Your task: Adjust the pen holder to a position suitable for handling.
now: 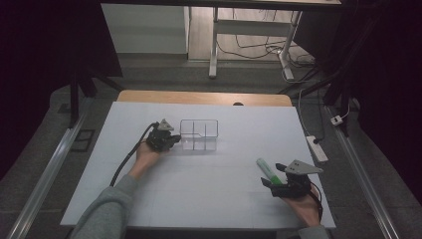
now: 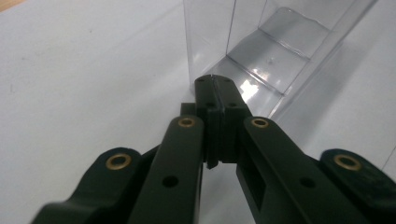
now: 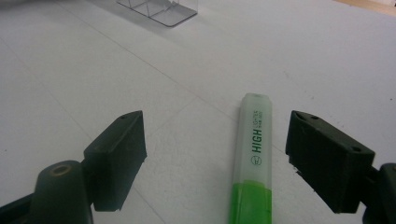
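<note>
A clear plastic box (image 1: 199, 134) with dividers stands at the middle of the white table (image 1: 209, 199). My left gripper (image 1: 172, 141) is at the box's left end, jaws pressed together. In the left gripper view the shut tips (image 2: 212, 83) meet the near corner of the box (image 2: 280, 46); whether the thin wall is pinched between them I cannot tell. A green highlighter (image 1: 266, 170) lies flat at the front right. My right gripper (image 1: 272, 175) stands open around it. In the right gripper view the highlighter (image 3: 254, 158) lies between the spread jaws (image 3: 215, 122), nearer the right one, untouched.
The clear box (image 3: 159, 11) appears far off at the top of the right gripper view. A wooden strip (image 1: 204, 97) runs along the table's far edge. Metal rails flank the table, and a power strip (image 1: 317, 148) with cables lies on the floor at right.
</note>
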### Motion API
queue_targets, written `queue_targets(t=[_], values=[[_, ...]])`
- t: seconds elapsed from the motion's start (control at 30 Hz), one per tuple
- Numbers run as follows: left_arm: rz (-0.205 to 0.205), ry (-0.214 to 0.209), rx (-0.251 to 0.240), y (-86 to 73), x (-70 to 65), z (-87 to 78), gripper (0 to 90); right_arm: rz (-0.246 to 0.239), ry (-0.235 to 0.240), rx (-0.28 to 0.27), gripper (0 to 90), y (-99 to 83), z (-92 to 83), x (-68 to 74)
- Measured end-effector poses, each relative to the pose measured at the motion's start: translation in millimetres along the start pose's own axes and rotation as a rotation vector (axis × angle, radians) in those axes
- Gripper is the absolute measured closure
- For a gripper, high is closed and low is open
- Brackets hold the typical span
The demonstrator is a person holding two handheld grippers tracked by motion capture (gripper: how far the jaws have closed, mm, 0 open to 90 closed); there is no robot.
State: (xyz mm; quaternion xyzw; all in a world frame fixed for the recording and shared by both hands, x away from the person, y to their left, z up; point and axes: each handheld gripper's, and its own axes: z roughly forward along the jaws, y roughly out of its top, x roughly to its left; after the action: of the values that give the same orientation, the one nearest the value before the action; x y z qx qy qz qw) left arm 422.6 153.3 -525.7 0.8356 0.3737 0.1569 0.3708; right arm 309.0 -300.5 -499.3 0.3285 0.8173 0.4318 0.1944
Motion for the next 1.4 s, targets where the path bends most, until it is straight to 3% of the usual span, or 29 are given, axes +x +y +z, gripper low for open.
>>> queue_targets(t=[0.47,0.73,1.03,1.4], values=[[0.029,-0.016,0.003,9.0,-9.6,8.1,89.1,0.000,0.007,0.016,20.0,-1.7,1.7,-0.9],[0.032,-0.024,-0.001,8.7,-8.2,7.3,88.9,-0.002,0.008,0.027,20.1,-2.3,1.8,-1.1],[0.014,-0.006,-0.024,-2.7,1.0,-16.5,89.1,-0.005,0.018,0.034,20.4,-2.7,3.6,-0.9],[0.034,0.012,-0.058,-26.2,-6.1,-61.6,89.0,0.007,0.037,0.021,20.5,-2.3,4.0,-3.2]])
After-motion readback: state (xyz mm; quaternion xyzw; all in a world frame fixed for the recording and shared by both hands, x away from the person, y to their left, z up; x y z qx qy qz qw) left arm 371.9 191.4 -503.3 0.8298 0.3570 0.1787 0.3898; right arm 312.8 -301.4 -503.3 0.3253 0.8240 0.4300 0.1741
